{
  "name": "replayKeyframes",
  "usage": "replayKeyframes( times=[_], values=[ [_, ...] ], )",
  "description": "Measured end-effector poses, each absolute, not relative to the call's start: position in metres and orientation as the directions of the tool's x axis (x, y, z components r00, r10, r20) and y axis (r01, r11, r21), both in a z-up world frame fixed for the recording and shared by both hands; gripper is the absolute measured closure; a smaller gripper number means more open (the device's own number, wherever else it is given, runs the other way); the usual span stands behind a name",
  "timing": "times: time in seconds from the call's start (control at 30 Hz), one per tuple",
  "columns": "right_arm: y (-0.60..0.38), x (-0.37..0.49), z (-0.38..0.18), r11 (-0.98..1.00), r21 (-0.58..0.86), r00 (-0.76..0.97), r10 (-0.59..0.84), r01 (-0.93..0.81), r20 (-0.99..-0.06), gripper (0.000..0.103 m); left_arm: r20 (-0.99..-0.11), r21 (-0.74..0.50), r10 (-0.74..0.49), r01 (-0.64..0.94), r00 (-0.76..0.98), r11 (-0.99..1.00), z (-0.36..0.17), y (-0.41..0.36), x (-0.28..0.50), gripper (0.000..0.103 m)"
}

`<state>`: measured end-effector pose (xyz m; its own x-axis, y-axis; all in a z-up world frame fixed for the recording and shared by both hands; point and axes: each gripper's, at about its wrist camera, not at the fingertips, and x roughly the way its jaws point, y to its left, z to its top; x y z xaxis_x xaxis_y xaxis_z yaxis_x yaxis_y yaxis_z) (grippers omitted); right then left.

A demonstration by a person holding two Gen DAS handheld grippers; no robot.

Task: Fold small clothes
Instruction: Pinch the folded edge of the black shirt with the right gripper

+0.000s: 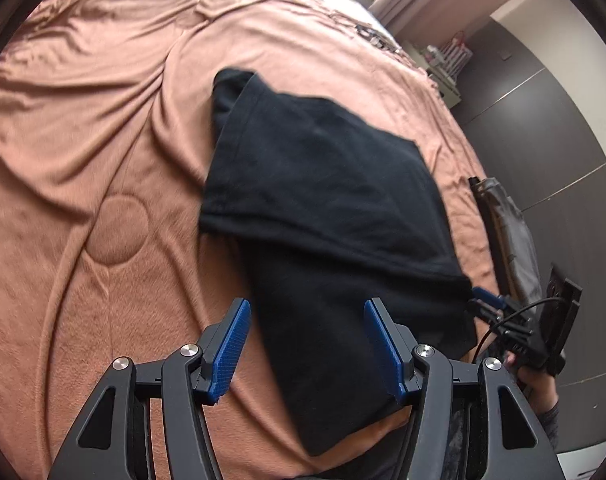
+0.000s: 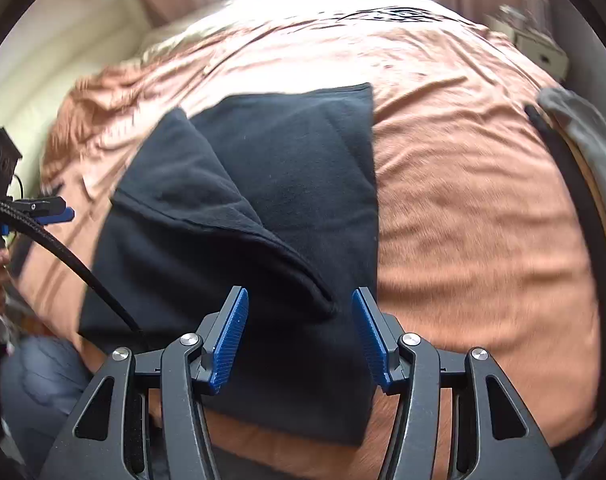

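A black garment [image 1: 327,200] lies partly folded on a brown blanket [image 1: 103,152], one flap laid over the lower part. My left gripper [image 1: 307,344] hovers open above its near end, nothing between the blue pads [image 1: 233,344]. In the right wrist view the same black garment [image 2: 263,184] shows a folded flap whose corner ends just ahead of my right gripper [image 2: 301,332], which stands open and empty. The right gripper [image 1: 488,307] also appears at the garment's right edge in the left wrist view. The left gripper [image 2: 51,212] shows at the far left of the right wrist view.
The brown blanket [image 2: 463,208] covers a bed. A dark bag [image 1: 507,232] lies at the bed's right edge, dark cabinets [image 1: 543,128] behind it. A black cable [image 2: 63,256] crosses the left of the right wrist view. A hand [image 1: 535,384] holds the right gripper. Curtains stand at the back.
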<state>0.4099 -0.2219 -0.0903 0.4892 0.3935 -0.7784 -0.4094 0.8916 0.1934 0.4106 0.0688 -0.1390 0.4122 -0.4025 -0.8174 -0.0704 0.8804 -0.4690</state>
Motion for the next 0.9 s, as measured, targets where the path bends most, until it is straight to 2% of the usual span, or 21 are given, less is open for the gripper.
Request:
replayKeyframes(
  times=[0.1,0.27,0.37,0.4,0.67,0.9],
  values=[
    [-0.206,0.42,-0.09,0.879,0.132,0.487,0.373,-0.458,-0.79,0.051,-0.841,-0.452,-0.388,-0.095,0.378,0.887,-0.157,0.07,0.408,0.042],
    [-0.191,0.439,-0.096,0.883,0.104,0.484,0.346,-0.459,-0.804,0.07,-0.848,-0.462,-0.411,-0.088,0.336,0.882,-0.173,0.064,0.406,0.042],
    [-0.187,0.441,-0.096,0.872,0.086,0.497,0.353,-0.482,-0.793,0.089,-0.856,-0.449,-0.407,-0.066,0.319,0.891,-0.173,0.056,0.404,0.042],
    [-0.187,0.44,-0.094,0.869,0.095,0.498,0.364,-0.485,-0.787,0.098,-0.859,-0.443,-0.404,-0.06,0.314,0.895,-0.173,0.054,0.404,0.042],
    [-0.22,0.425,-0.084,0.875,0.222,0.482,0.431,-0.431,-0.763,0.1,-0.871,-0.41,-0.383,-0.027,0.308,0.912,-0.168,0.039,0.397,0.042],
    [-0.243,0.403,-0.077,0.883,0.261,0.482,0.437,-0.389,-0.759,0.101,-0.868,-0.398,-0.376,-0.001,0.323,0.917,-0.157,0.03,0.393,0.042]
  ],
)
